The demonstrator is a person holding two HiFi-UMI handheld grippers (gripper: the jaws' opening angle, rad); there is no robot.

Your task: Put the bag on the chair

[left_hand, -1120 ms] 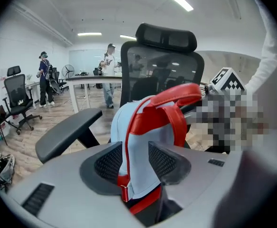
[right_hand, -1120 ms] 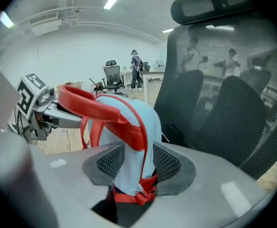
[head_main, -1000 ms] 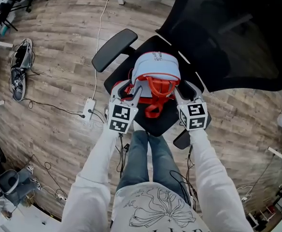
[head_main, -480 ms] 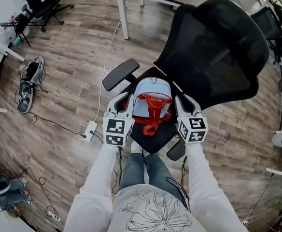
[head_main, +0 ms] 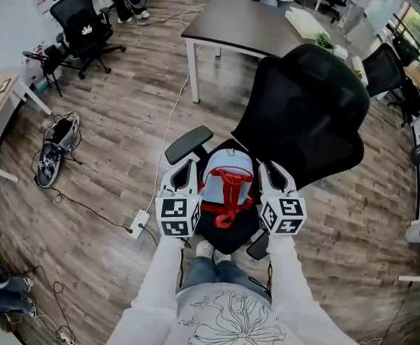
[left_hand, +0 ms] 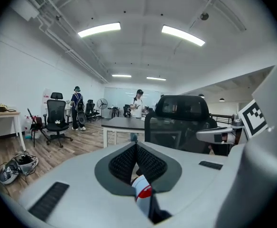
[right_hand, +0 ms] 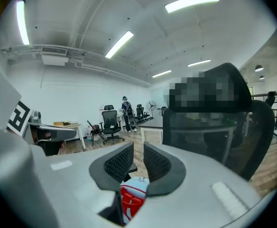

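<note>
While it lies on the seat of the black chair (head_main: 307,113), the bag (head_main: 226,180) shows as a small pale-blue backpack, rounded at the top, with red straps (head_main: 228,197) looped over its near face and trailing toward 6 o'clock. The left gripper (head_main: 187,169) is at its 9 o'clock and the right gripper (head_main: 269,169) at its 3 o'clock, both clear of it. Both pairs of jaws have just been closing: the left pair meets at the tips and the right pair stands a sliver apart, with nothing between either. A second ago both grippers flanked the bag closely with wide jaws. Since then they have risen away, the bag has stayed put, and a table (head_main: 246,31) at 12 o'clock has come into view.
</note>
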